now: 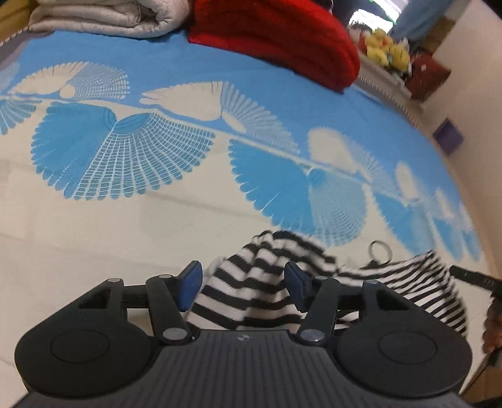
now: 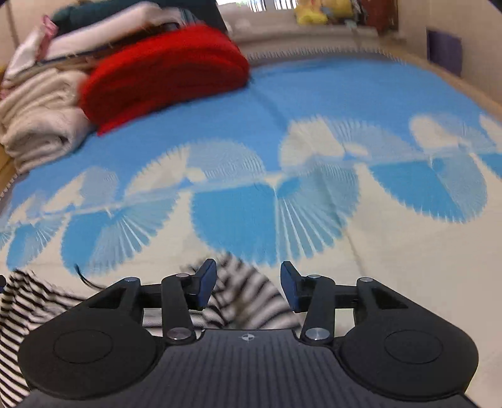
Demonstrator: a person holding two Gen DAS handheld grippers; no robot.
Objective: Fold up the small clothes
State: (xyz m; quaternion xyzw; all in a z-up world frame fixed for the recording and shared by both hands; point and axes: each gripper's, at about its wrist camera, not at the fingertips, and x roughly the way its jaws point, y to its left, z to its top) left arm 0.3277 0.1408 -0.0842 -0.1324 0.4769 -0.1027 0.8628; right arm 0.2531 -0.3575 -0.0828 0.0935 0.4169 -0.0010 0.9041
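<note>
A black-and-white striped small garment (image 1: 266, 251) lies bunched on the blue and cream bedsheet (image 1: 125, 219). In the left wrist view my left gripper (image 1: 243, 279) is open, with a hump of the garment between its blue pads (image 1: 189, 282) and a visible gap on the left side. A thin loop (image 1: 380, 248) sticks up from the cloth further right. In the blurred right wrist view my right gripper (image 2: 248, 282) is also open over another part of the striped garment (image 2: 251, 292), which spreads away to the left edge. Neither pair of pads presses the cloth.
A folded red blanket (image 1: 282, 40) (image 2: 163, 75) and a rolled white quilt (image 1: 103, 18) (image 2: 37, 125) sit at the far side of the bed. Yellow plush toys (image 1: 387, 50) and a purple box (image 1: 448, 136) stand beyond the bed's edge. A hand (image 1: 492, 329) shows at the right edge.
</note>
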